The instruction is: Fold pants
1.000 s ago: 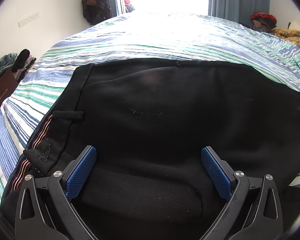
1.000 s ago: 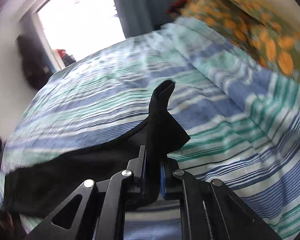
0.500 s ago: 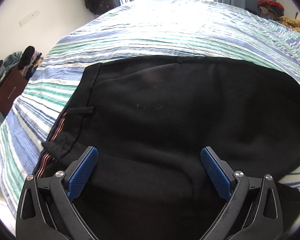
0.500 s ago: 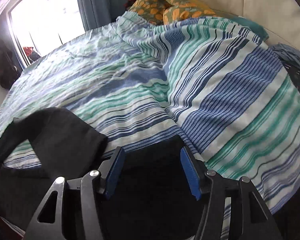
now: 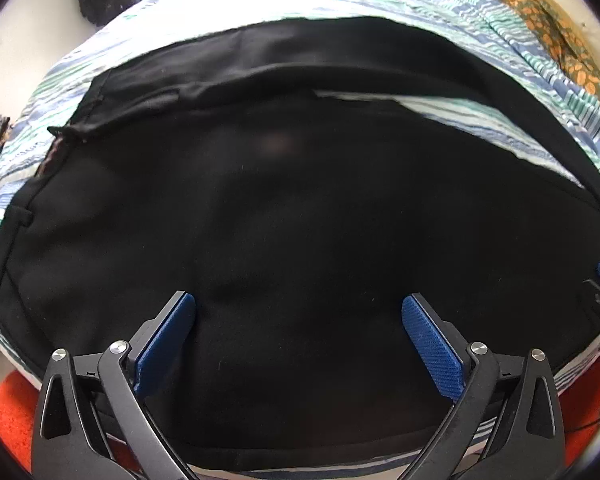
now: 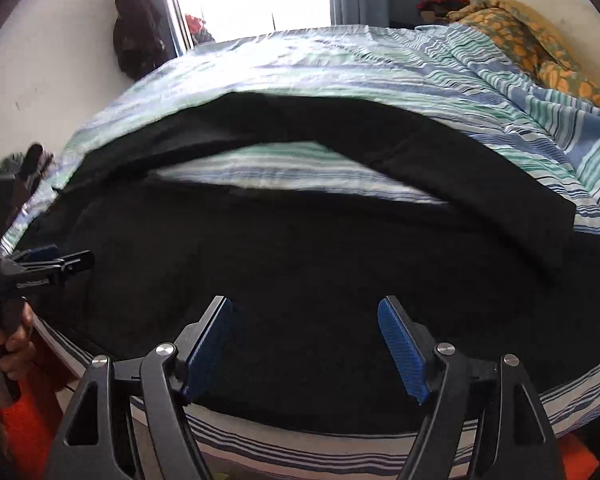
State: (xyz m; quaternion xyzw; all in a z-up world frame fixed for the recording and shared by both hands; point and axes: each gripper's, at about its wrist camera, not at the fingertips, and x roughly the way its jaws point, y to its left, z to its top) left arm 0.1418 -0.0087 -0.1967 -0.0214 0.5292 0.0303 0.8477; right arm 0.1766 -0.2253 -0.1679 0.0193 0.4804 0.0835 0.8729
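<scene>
Both tools, left tool (image 5: 298,336) and right tool (image 6: 304,336), hang spread wide, gripping nothing, over black pants (image 6: 300,248) on the striped bed (image 6: 340,64).

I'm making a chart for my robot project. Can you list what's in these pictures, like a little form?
place: striped bed
clothing: black pants, spread on the bed
gap: a strip of bedsheet shows between two parts of the pants
left claw: open, over the pants, holding nothing
right claw: open, over the pants, holding nothing
far corner: orange patterned blanket
</scene>
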